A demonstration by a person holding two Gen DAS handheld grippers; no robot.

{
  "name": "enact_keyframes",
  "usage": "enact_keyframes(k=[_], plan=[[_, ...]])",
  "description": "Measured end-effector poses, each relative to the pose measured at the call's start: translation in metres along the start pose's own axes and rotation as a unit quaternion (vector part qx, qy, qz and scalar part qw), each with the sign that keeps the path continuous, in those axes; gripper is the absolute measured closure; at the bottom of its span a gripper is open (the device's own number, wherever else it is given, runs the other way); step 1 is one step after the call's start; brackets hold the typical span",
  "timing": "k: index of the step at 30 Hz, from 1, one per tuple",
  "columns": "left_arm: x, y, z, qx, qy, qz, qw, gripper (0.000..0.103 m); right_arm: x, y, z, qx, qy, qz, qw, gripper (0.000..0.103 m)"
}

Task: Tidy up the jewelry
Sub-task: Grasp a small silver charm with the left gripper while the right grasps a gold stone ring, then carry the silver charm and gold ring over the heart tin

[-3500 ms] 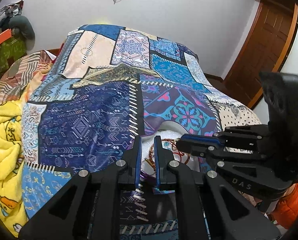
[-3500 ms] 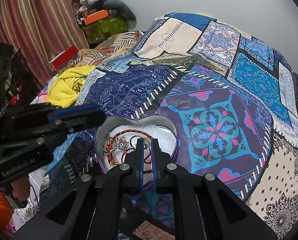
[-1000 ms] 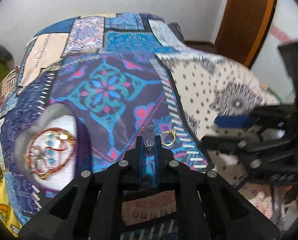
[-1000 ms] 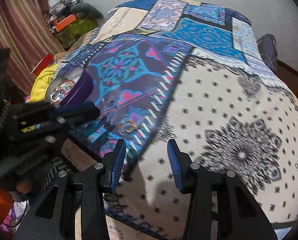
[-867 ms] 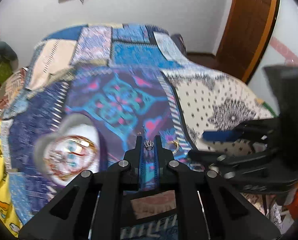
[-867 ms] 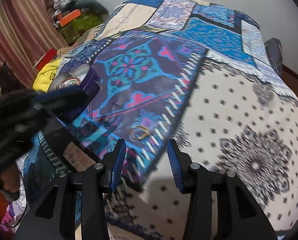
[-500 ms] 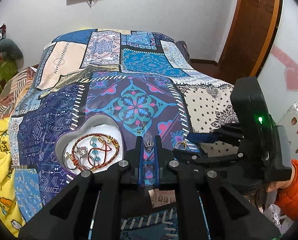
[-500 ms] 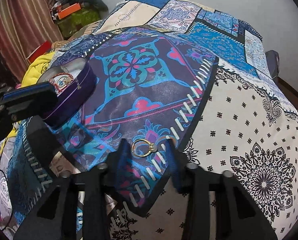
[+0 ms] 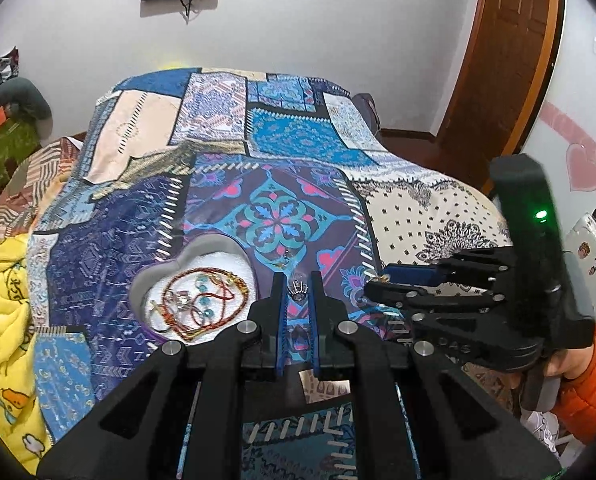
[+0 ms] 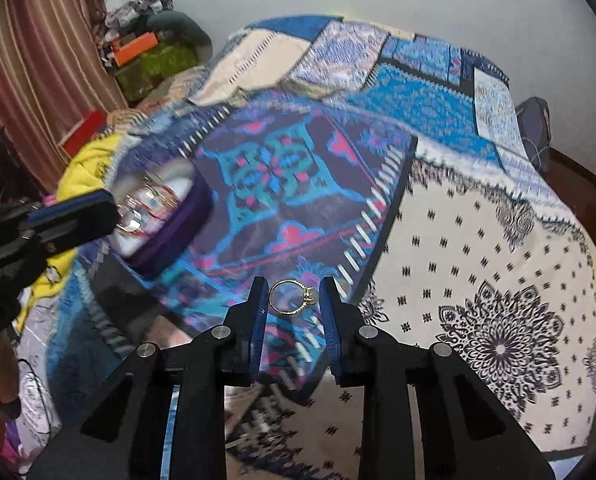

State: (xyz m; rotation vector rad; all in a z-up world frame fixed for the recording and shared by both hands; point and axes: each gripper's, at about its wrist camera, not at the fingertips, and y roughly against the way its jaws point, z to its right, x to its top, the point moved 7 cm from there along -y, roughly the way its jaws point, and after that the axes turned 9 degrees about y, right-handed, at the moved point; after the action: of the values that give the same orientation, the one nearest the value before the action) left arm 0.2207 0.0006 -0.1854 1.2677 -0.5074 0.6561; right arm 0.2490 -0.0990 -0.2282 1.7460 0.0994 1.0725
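Left gripper closed on small silver ring, bottom centre of left view. Right gripper jaws just closing, clamping gold ring, lower centre of right view. Heart-shaped box with bracelets on bed, left of centre.

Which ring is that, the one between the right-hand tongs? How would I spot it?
Start at the patchwork bedspread and find the heart-shaped purple box full of bracelets. Nearer the camera, the right tongs pinch a thin gold ring with a small pale stone on one side. It is plain gold, unlike the silver crown-shaped piece in the left tongs.
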Motion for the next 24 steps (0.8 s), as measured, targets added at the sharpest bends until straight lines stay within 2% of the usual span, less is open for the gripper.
enact_keyframes(k=[13, 19, 24], plan=[[0.02, 0.056, -0.028, 0.022, 0.012, 0.059, 0.9979, 0.095, 0.05, 0.06, -0.038, 0.001, 0.02, 0.093, 0.995, 0.079], [0.029, 0.07, -0.051, 0.031, 0.024, 0.077, 0.9963, 0.095, 0.068, 0.065, -0.057, 0.011, 0.031, 0.117, 0.993, 0.079], [0.029, 0.071, -0.073, 0.032, 0.038, 0.076, 0.9958, 0.095, 0.076, 0.051, -0.069, 0.022, 0.037, 0.115, 0.992, 0.079]])
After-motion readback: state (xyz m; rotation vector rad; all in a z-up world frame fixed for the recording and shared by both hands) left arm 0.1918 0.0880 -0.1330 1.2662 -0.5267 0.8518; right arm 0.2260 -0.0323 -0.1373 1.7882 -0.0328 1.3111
